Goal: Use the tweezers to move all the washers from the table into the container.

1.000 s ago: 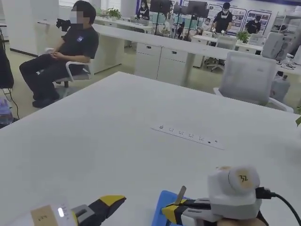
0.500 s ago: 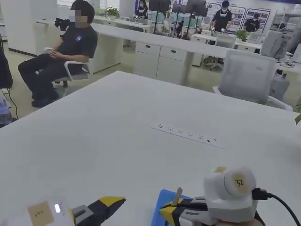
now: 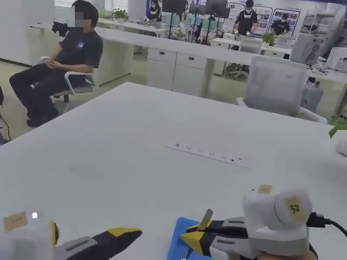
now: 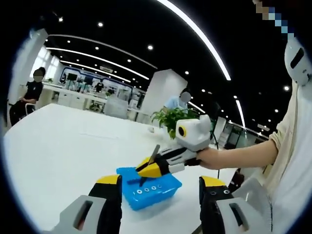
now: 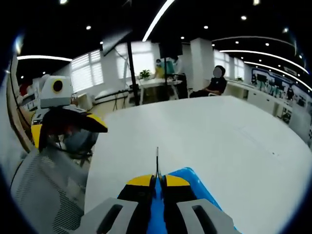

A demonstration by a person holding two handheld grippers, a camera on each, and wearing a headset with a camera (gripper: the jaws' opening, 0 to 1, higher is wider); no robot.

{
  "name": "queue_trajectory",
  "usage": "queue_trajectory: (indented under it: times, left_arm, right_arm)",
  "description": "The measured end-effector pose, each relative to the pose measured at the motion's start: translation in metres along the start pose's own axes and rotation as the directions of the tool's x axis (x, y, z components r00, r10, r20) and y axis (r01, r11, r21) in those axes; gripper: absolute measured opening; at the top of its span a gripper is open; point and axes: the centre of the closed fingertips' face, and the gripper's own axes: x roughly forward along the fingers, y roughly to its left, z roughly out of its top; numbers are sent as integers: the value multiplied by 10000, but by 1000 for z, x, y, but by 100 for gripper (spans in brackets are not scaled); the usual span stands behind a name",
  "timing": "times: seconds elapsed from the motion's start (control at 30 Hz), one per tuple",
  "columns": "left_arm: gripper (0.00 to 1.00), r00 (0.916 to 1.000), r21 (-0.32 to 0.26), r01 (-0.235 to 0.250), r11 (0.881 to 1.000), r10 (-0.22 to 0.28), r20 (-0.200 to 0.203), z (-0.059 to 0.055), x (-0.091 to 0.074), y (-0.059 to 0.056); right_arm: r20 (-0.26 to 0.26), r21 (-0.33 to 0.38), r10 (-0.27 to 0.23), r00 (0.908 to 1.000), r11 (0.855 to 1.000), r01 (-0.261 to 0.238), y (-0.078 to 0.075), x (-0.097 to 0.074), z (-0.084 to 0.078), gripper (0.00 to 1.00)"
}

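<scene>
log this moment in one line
right hand-held gripper: shut on tweezers | tweezers: over blue container | washers: inside | left hand-held gripper: open

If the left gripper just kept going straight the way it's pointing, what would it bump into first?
Most likely the container, which sits straight ahead of the open left gripper. The right gripper, holding the tweezers, hangs just above it, so it could be hit too; depth is hard to judge.

The container [image 4: 157,199] is blue, the washers [image 4: 146,189] silvery, the table [image 3: 135,135] white.
</scene>
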Motion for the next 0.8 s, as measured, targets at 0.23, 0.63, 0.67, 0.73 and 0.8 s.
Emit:
queue_trajectory:
  times: [0.23, 0.63, 0.67, 0.73, 0.8]
  left_arm:
    - [51, 9921, 1670, 821, 9825, -646, -1074, 4, -2, -7]
    - [33, 9260, 2625, 3241, 9089, -2481, -2846, 1, 18, -50]
    - [32, 9211, 2327, 3399, 9112, -2726, -2779, 2, 20, -53]
    - [33, 9134, 1929, 3567, 9141, -2980, -2772, 5, 24, -56]
    - [30, 9091, 2033, 3679, 9074, -3051, -2836, 7, 29, -58]
  right_arm:
    - [191, -225, 125, 9997, 9997, -121, 16, -22, 5, 4]
    - [-784, -1170, 1319, 9882, 9831, -1405, 57, -53, -14, 4]
    - [-770, -1171, 1353, 9878, 9827, -1437, 57, -53, -15, 4]
    - [-874, -968, 1724, 9811, 9788, -1806, 64, -57, -19, 3]
    - [-918, -1024, 1807, 9792, 9765, -1898, 69, -60, -22, 4]
